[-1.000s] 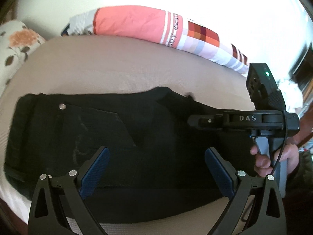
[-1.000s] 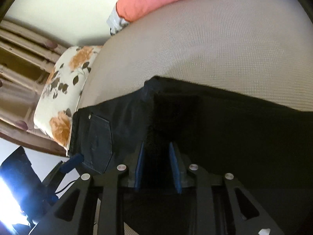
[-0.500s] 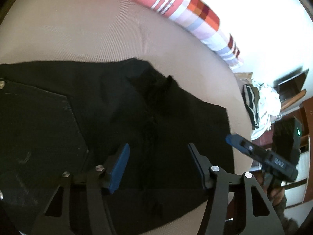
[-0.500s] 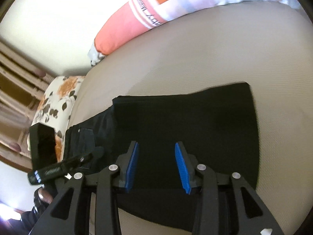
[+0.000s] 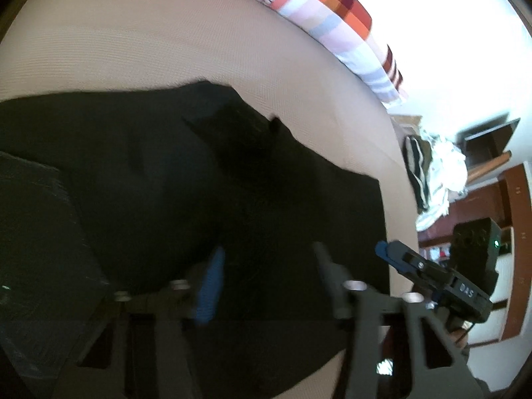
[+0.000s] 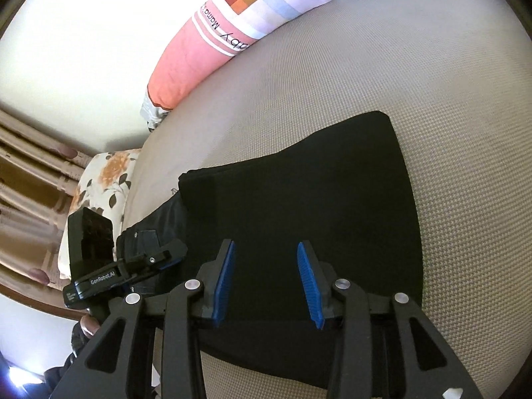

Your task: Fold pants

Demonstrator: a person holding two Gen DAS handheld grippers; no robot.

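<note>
Black pants [image 5: 166, 199] lie folded flat on the beige bed [image 5: 166, 53]; they also show in the right wrist view [image 6: 316, 193], with the leg ends to the right and the back pocket end [image 6: 146, 242] to the left. My left gripper [image 5: 266, 266] is open and empty just above the pants' middle; this view is blurred. My right gripper [image 6: 266, 279] is open and empty above the pants' near edge. The right gripper shows in the left wrist view [image 5: 432, 276] past the leg ends. The left gripper shows in the right wrist view [image 6: 133, 262] over the pocket end.
A long pink and checked pillow [image 6: 239, 26] lies along the far side of the bed [image 6: 399, 66]. A floral cushion [image 6: 103, 186] sits at the left end. A heap of clothes [image 5: 429, 173] and wooden furniture [image 5: 512, 232] stand beyond the right end.
The right gripper has let go of the black fabric, opened and pulled back. The left gripper has swung right along the pants and its fingers stand closer together.
</note>
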